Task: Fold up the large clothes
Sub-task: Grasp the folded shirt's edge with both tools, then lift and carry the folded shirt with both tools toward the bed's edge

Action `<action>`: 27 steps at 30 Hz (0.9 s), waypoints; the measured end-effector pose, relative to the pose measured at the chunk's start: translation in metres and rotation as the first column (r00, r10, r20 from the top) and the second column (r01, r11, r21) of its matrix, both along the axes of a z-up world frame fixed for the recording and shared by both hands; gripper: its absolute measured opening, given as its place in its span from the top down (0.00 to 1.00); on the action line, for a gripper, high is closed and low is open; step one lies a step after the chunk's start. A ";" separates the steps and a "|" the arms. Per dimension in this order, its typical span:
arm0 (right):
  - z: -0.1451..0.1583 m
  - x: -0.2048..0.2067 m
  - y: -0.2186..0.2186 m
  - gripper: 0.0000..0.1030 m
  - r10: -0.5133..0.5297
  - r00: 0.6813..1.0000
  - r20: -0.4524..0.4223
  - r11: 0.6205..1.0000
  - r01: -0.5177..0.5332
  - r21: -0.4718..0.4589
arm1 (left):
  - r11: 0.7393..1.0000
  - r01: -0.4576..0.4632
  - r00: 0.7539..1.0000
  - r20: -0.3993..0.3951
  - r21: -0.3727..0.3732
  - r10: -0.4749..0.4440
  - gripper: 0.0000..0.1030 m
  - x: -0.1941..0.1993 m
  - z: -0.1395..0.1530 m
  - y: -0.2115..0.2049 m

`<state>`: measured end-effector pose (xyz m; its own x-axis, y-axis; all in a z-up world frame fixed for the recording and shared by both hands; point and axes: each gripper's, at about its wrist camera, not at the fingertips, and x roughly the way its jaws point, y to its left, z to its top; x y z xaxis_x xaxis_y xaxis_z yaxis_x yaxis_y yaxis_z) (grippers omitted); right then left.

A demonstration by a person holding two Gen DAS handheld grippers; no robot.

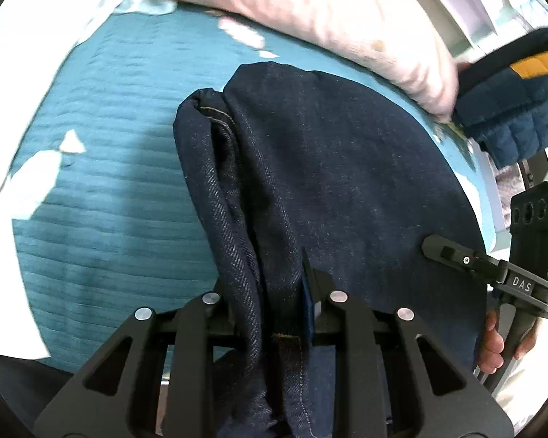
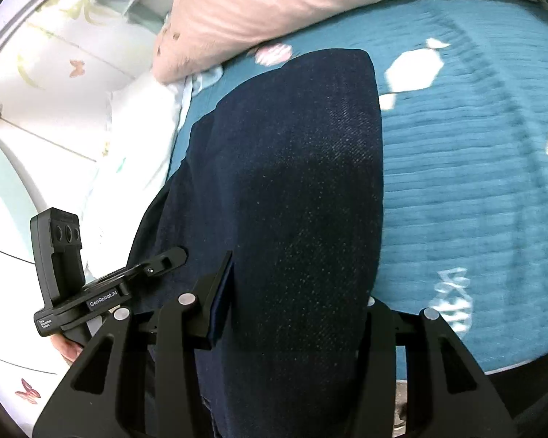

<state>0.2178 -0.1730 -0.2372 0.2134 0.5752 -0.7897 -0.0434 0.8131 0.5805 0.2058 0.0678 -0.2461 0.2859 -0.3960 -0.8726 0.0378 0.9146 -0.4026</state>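
Jeans (image 1: 328,168) of dark denim lie folded on a teal bed (image 1: 102,182), below a pink pillow (image 1: 310,11). The left gripper (image 1: 270,292) clamps a bunched fold; its side reads "GenRobot.AI". The right gripper (image 2: 296,288), marked "DAS", is closed on denim too.

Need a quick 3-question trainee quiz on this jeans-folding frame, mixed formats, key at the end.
1. True or false: the left gripper is shut on the dark jeans.
2. Multiple choice: the jeans lie on a) a wooden floor b) a teal quilted bedspread c) a glass desk.
3. Short answer: what lies at the far end of the bed, beyond the jeans?

Key:
1. True; denim is bunched between its fingers.
2. b.
3. A pink pillow. The right gripper also has jeans between its fingers.
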 end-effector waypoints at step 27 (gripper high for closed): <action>0.094 0.010 -0.395 0.60 -0.164 0.978 0.126 0.941 0.193 -0.278 | 0.890 0.448 0.889 0.147 -0.080 -0.434 0.79 0.069 0.054 -0.452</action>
